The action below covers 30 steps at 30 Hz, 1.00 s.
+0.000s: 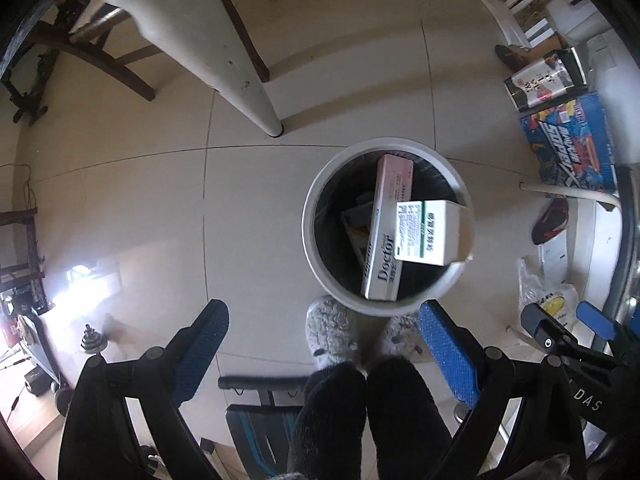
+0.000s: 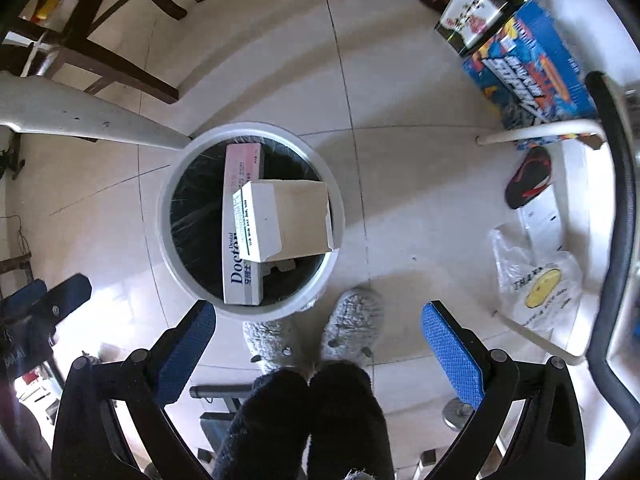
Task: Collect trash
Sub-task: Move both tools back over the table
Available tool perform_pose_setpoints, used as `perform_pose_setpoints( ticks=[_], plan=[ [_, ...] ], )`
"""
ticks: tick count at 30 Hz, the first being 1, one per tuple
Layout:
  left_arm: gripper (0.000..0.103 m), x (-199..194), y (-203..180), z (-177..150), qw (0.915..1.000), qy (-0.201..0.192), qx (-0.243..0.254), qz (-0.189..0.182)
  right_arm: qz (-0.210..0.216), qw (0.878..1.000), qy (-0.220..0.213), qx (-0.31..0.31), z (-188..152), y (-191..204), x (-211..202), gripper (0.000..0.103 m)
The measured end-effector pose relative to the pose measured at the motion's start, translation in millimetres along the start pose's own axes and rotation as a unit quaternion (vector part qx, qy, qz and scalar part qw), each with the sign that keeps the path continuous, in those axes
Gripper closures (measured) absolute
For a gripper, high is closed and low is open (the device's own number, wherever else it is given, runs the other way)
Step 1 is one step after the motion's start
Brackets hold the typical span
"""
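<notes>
Pale tiled floor (image 1: pixel 120 208), white bin (image 1: pixel 312 248) holding a Doctor box (image 1: pixel 386 268), its depths too dark. Left gripper (image 1: pixel 320 344) and right gripper (image 2: pixel 318 340) jaws gape wide, holding nothing.

Bin (image 1: pixel 320 276): on the floor (image 1: pixel 160 208), just ahead of the person's slippers (image 1: pixel 330 330).
Long carton (image 1: pixel 386 236): in the bin, leaning on its near wall.
Small box (image 1: pixel 428 232): atop the long carton, at the bin's right rim.
Table leg (image 1: pixel 236 68): behind the bin, left.
Printed cartons (image 1: pixel 568 148): far right of the bin.
Plastic bag (image 2: pixel 536 284): on the floor, right, near the slippers.
</notes>
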<state>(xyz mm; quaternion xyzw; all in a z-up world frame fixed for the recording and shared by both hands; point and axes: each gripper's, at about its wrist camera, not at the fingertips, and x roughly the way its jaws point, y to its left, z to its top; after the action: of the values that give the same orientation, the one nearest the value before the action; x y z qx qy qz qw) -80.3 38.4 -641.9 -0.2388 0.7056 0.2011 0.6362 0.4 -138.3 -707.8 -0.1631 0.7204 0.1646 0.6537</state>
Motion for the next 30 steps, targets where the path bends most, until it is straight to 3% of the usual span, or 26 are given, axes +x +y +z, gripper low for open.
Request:
perform_pose_setpoints(
  ticks=[21, 26, 30],
  plan=[
    [0.006, -204.1, -2.3, -60.9, 0.9980, -0.047, 0.029, -0.032, 0.017, 0.998, -0.060, -0.007, -70.1, 20.0, -244.4, 0.000],
    [0.006, -275.6, -0.2, -57.5, 0.9934, -0.105, 0.039, -0.026, 0.052, 0.996, -0.069, 0.014, -79.9, 21.9, -318.9, 0.000],
    [0.006, -328.3, -12.4, -27.6, 0.9847, -0.166, 0.050, -0.010, 0.091, 0.990, -0.100, 0.040, -73.5, 18.5, -384.8, 0.000]
  ],
)
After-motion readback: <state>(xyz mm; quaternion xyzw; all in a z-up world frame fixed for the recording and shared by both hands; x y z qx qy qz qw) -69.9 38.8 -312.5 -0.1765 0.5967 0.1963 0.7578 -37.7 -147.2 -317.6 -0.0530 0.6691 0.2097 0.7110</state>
